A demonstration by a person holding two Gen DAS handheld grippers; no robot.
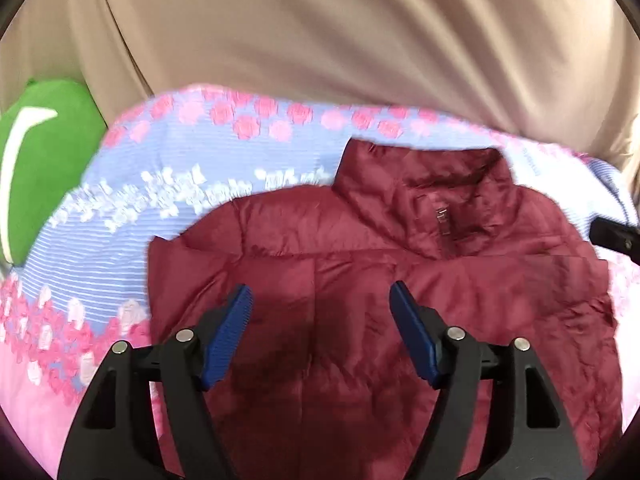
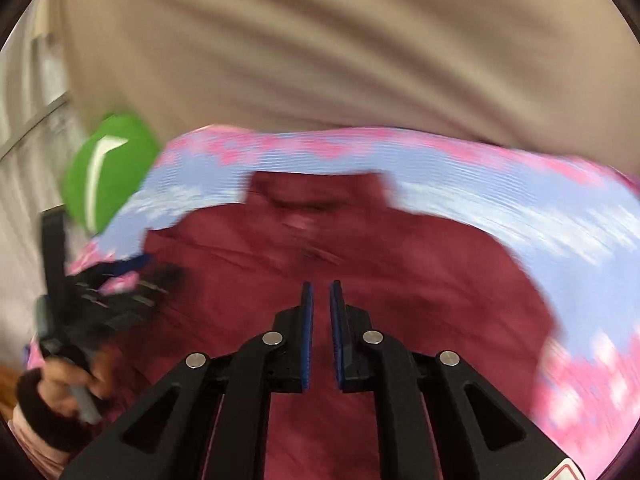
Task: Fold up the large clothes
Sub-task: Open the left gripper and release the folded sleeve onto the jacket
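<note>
A dark red puffer jacket (image 1: 360,280) lies flat on a pink and blue floral bedspread (image 1: 192,168), collar pointing away from me. My left gripper (image 1: 320,300) is open and empty, hovering above the jacket's left front panel. In the right wrist view the same jacket (image 2: 420,272) fills the middle, blurred by motion. My right gripper (image 2: 321,296) hovers above the jacket's middle with its blue pads nearly together and nothing between them. The left gripper (image 2: 120,276) and the hand holding it show at that view's left edge. A black part of the right gripper (image 1: 616,232) shows at the far right.
A green cushion (image 1: 36,168) with a white mark sits at the bedspread's far left corner; it also shows in the right wrist view (image 2: 108,168). A beige curtain (image 1: 320,32) hangs behind the bed.
</note>
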